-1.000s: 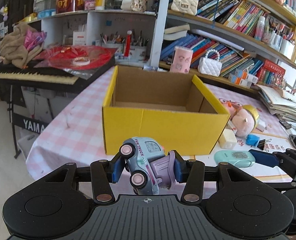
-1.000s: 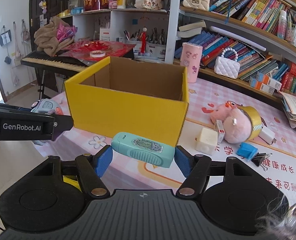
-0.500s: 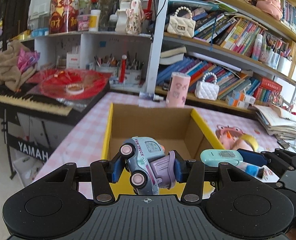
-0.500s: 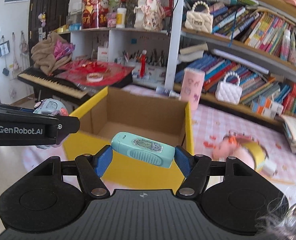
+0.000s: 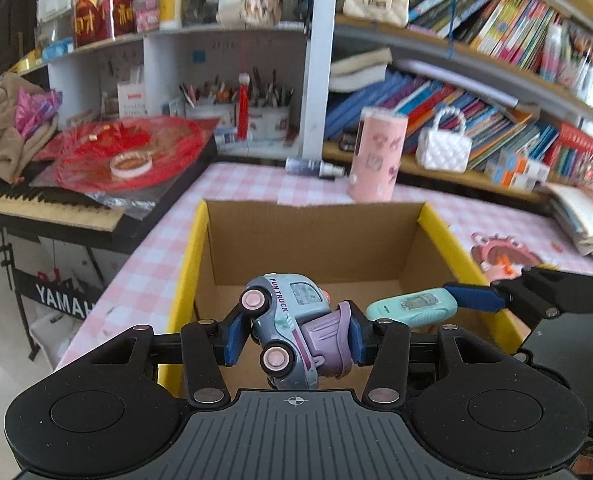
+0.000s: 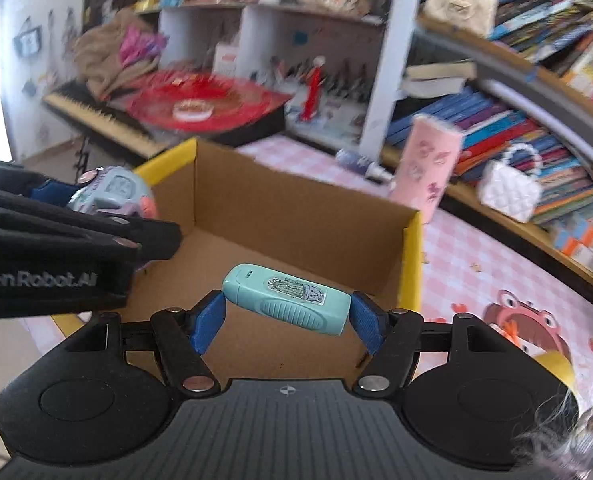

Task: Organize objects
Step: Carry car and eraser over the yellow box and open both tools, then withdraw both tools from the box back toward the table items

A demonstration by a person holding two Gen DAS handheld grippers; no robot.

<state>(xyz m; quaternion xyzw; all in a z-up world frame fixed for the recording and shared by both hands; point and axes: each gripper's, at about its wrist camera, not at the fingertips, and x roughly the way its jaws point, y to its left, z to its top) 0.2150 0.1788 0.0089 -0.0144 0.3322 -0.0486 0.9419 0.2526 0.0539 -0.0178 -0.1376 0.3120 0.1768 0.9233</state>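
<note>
Both grippers hold their loads above the open yellow box.

The left gripper clamps a pale blue toy truck, tilted on its side with pink wheels toward the camera; the right gripper pinches a teal oblong case end to end, slanting down to the right. Both hang over the bare brown floor of the yellow cardboard box, side by side, the truck left of the case. The box stands on a pink checked tablecloth, with a pink tumbler behind its far wall and crowded bookshelves beyond.
</note>
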